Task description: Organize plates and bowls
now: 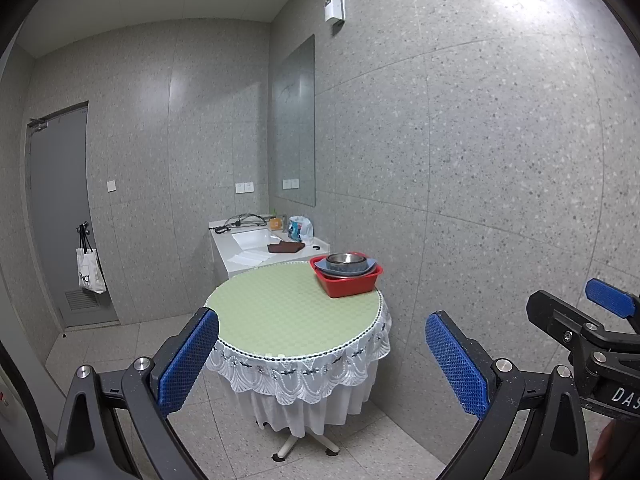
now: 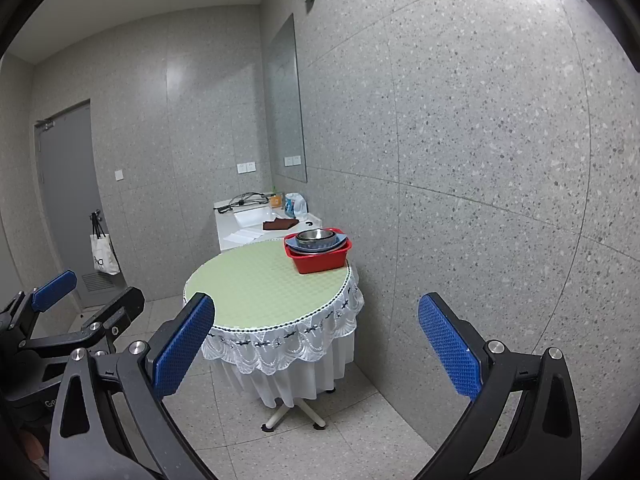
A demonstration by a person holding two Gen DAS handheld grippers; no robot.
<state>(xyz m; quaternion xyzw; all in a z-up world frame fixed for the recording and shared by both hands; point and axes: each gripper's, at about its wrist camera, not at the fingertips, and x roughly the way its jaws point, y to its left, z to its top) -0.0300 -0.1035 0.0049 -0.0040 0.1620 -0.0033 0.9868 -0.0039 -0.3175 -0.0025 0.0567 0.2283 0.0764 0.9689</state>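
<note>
A red plastic basin [image 1: 347,280] [image 2: 320,258] stands at the far right edge of a round table [image 1: 288,312] [image 2: 260,288] with a pale green top and white lace skirt. In the basin sit a blue plate [image 1: 345,267] [image 2: 318,245] and on it a steel bowl [image 1: 346,259] [image 2: 316,236]. My left gripper [image 1: 322,364] is open and empty, held back from the table's near edge. My right gripper [image 2: 316,350] is open and empty, also short of the table. Each gripper shows at the side of the other's view.
A white sink counter [image 1: 264,246] [image 2: 260,222] stands behind the table with a brown cloth [image 1: 285,247], cables and a plastic bag [image 1: 299,228]. A speckled wall [image 1: 480,160] runs close along the table's right. A grey door [image 1: 60,216] with a hanging tote bag [image 1: 91,276] is at left.
</note>
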